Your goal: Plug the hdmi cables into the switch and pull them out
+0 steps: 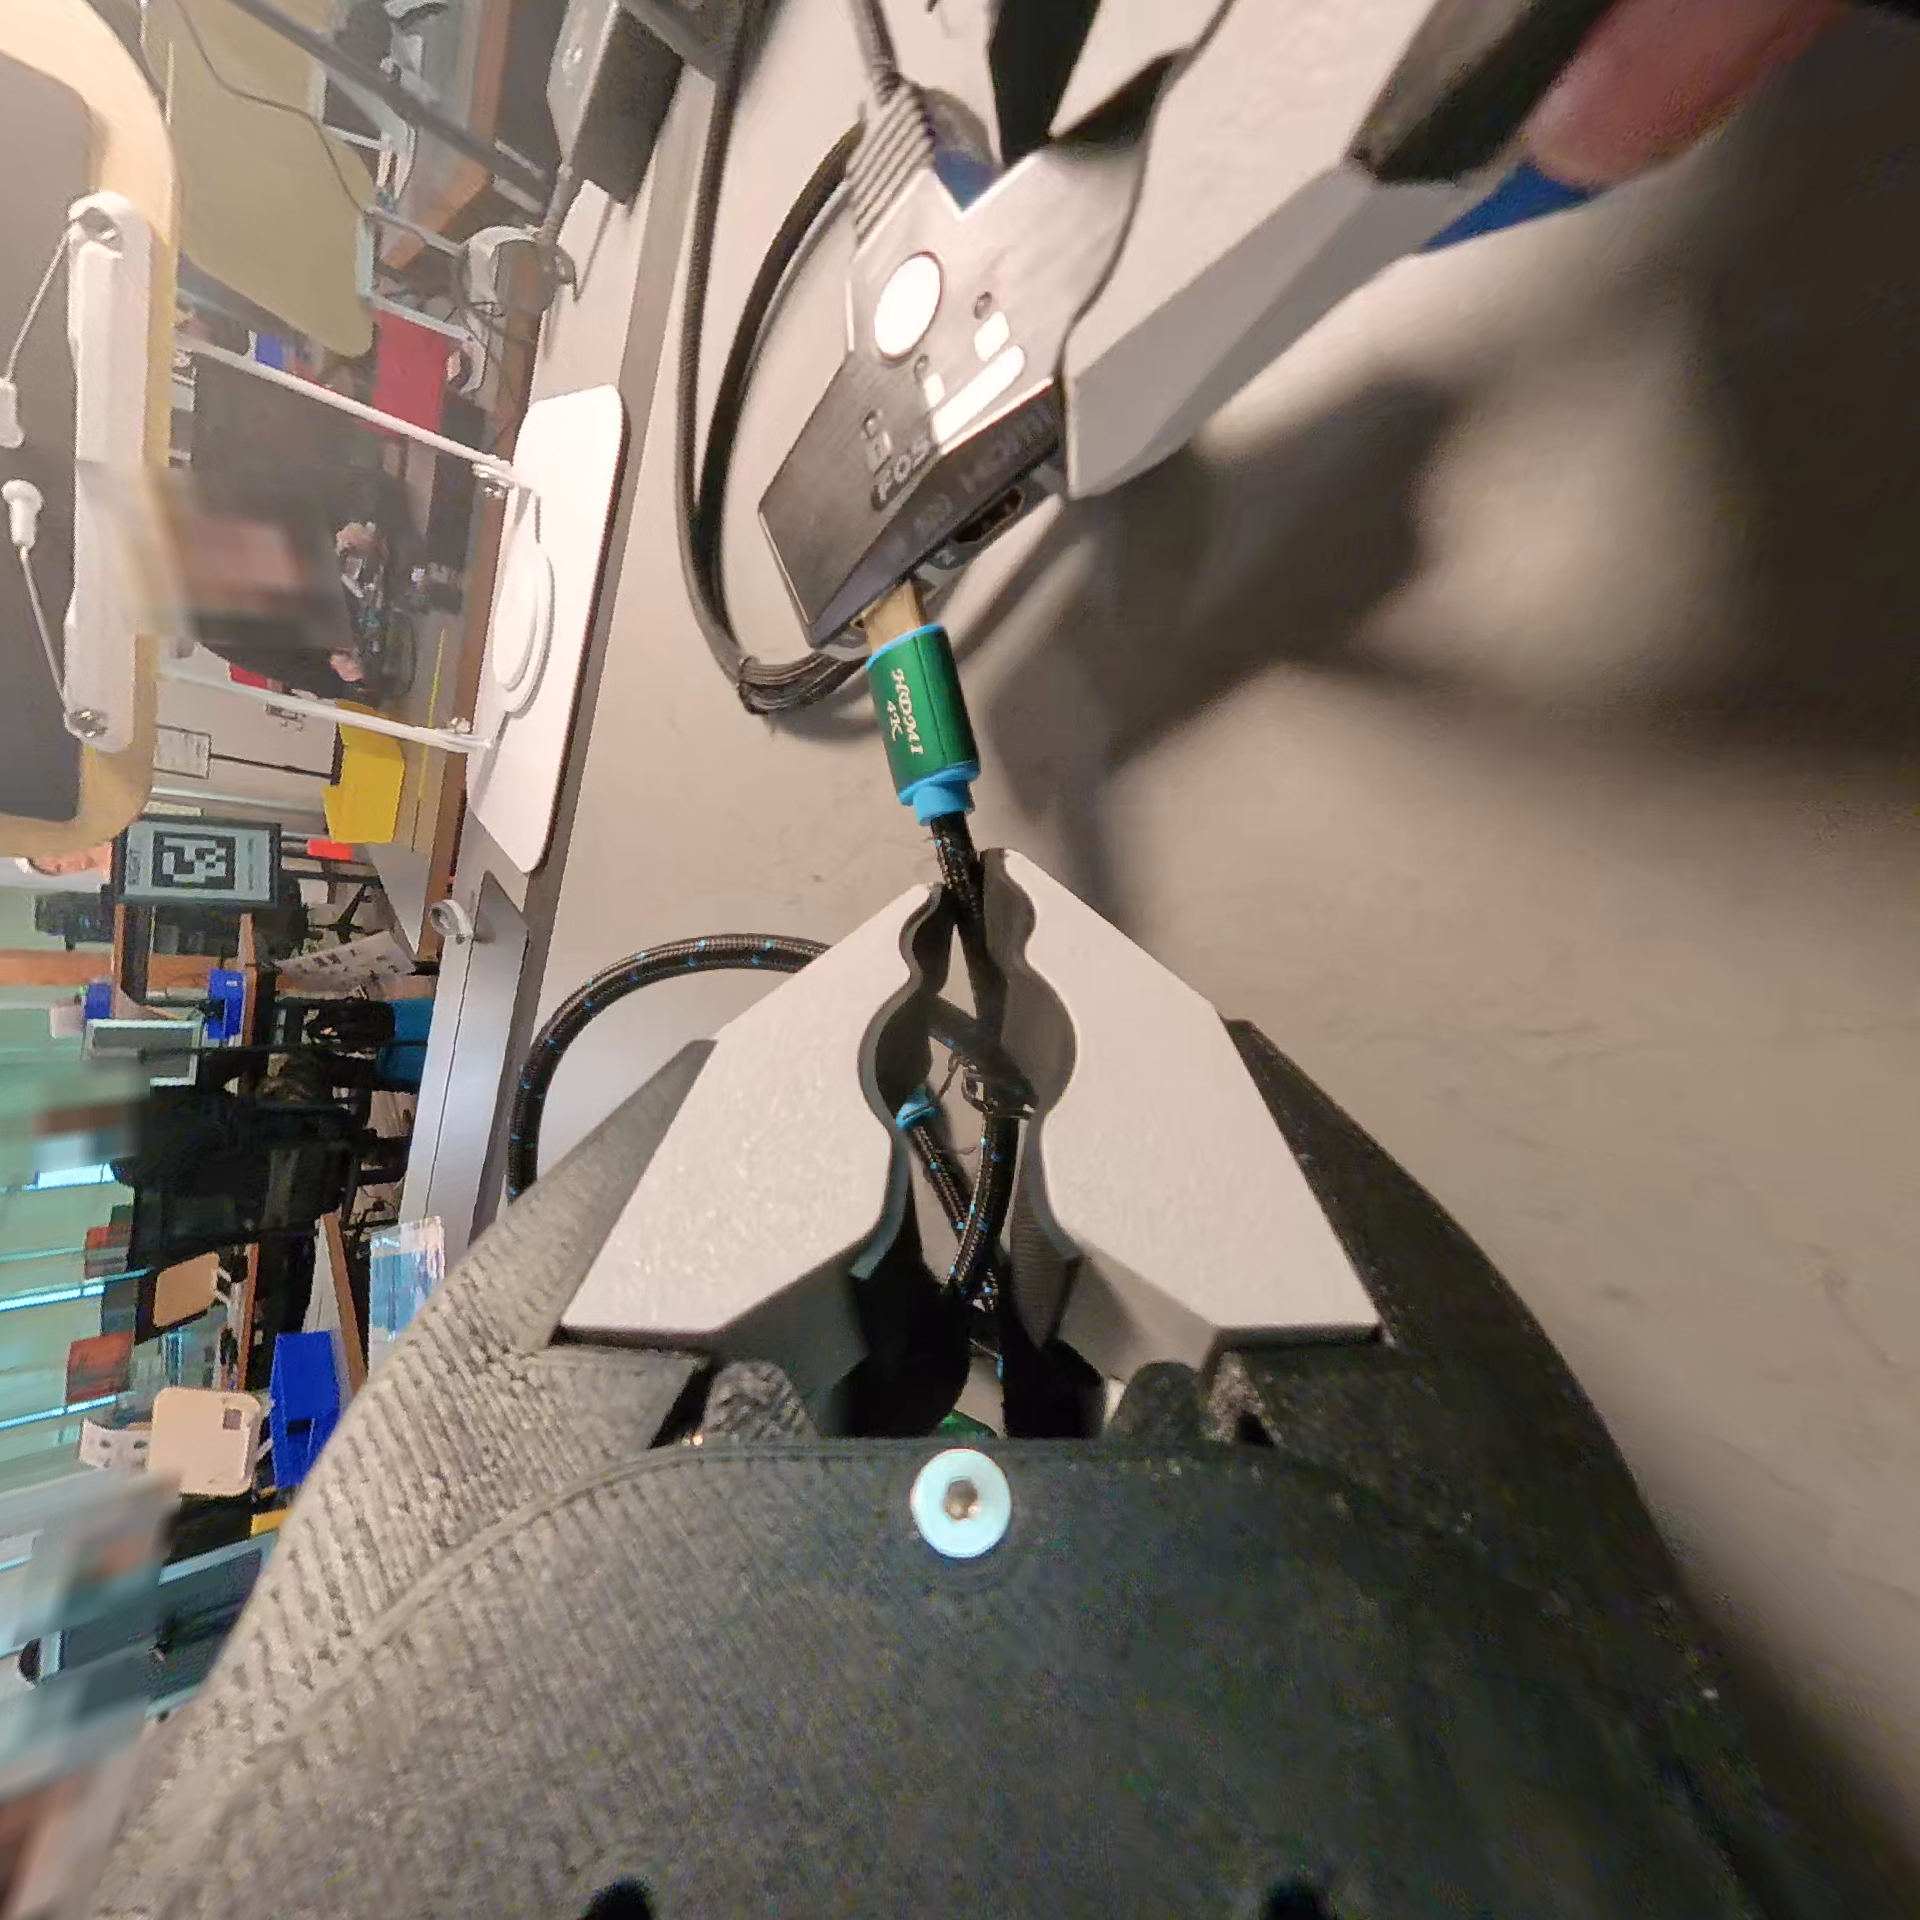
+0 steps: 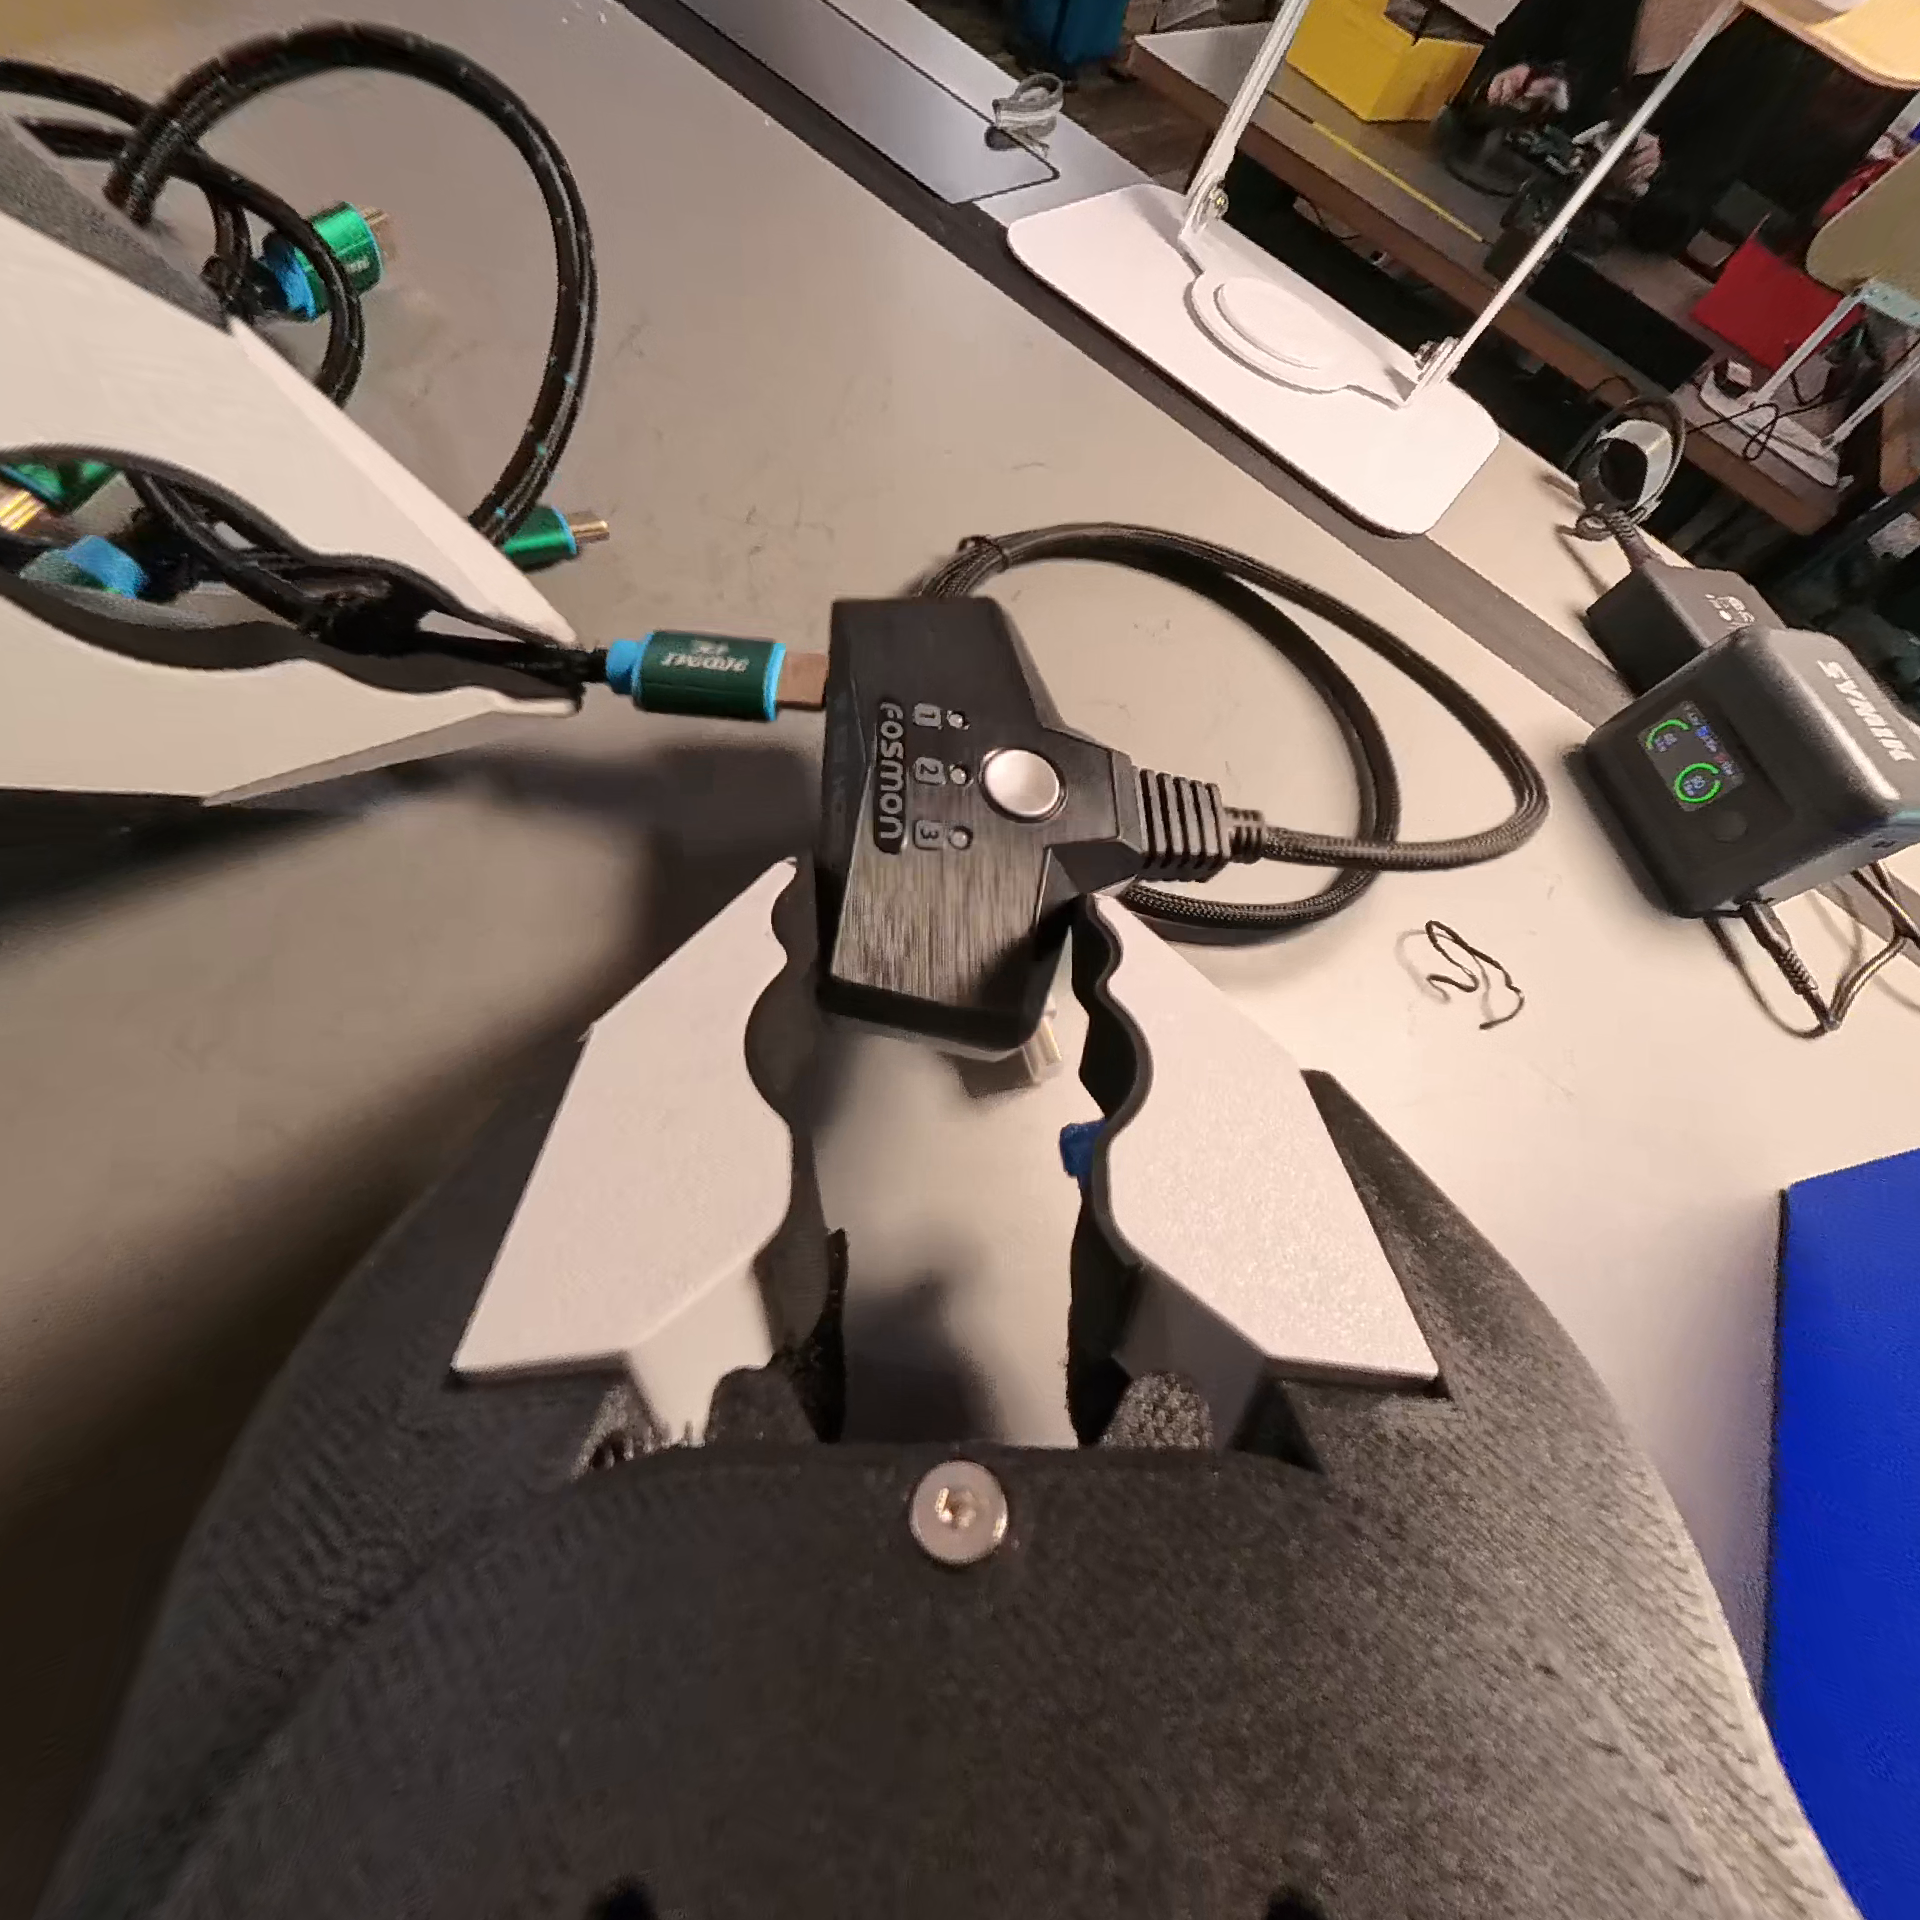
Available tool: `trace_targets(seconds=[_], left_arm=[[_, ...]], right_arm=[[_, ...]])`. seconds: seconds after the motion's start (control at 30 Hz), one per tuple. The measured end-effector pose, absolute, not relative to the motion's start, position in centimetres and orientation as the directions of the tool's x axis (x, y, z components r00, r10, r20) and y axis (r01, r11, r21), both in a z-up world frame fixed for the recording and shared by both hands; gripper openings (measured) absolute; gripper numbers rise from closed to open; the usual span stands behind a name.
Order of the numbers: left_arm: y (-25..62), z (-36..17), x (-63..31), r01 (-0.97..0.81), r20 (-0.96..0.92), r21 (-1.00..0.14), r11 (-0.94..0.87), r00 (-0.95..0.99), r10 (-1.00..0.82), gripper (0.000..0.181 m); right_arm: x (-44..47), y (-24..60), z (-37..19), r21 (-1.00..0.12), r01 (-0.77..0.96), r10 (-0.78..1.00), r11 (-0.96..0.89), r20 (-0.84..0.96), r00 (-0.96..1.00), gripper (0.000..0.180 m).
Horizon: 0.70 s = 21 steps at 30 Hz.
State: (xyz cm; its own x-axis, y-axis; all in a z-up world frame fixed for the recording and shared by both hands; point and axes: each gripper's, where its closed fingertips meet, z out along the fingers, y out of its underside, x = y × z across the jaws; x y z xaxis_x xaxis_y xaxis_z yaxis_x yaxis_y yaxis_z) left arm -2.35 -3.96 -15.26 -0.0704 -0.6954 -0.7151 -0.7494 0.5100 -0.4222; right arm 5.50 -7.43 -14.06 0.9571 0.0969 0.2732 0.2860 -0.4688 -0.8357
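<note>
The pale grey worktop carries everything here. Far beyond the right tool, at the worktop's edge, stands a white lamp base, and off to that tool's right sits a dark power unit with a small lit screen. A blue pad lies close by the right tool's right side.

The right tool is clamped on the near end of the black switch, its two grey fingers pressing the box from either side. The switch's own braided lead leaves the far-right end and loops back around behind the box.

The left tool comes in from the right tool's left and is closed on a black braided cable, pinching it at the fingertips just behind the plug. That green plug with blue collars stands straight ahead of the left tool, its gold tip partly inside the end port of the switch, with some bare metal showing between plug body and box. The next port along the same face is open.

Behind the left tool, more braided cable coils on the worktop, with two loose green plugs among the loops.
</note>
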Motion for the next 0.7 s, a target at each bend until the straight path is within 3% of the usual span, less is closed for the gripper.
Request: trace_targets(seconds=[0.23, 0.5, 0.63, 0.7], left_arm=[[-3.3, -15.1, -2.4, -0.746, -0.697, -0.458, 0.483, -0.035, -0.716, 0.006], [-2.7, -14.8, -2.7, -0.769, -0.771, -0.368, 0.522, -0.061, -0.634, 0.006], [-1.9, -15.4, -3.0, -0.794, -0.818, -0.247, 0.556, -0.137, -0.559, 0.007], [-1.9, -15.4, -2.9, -0.777, -0.814, -0.260, 0.573, -0.143, -0.563, 0.007]], right_arm=[[5.2, -7.4, -13.9, -0.843, 0.278, 0.106, -0.462, 0.259, 0.960, 0.051], [4.9, -7.4, -14.0, -0.792, 0.403, 0.112, -0.459, 0.399, 0.910, 0.051], [4.7, -7.3, -14.2, -0.786, 0.410, 0.118, -0.464, 0.403, 0.907, 0.051], [4.8, -7.3, -14.4, -0.795, 0.383, 0.117, -0.471, 0.374, 0.920, 0.051]])
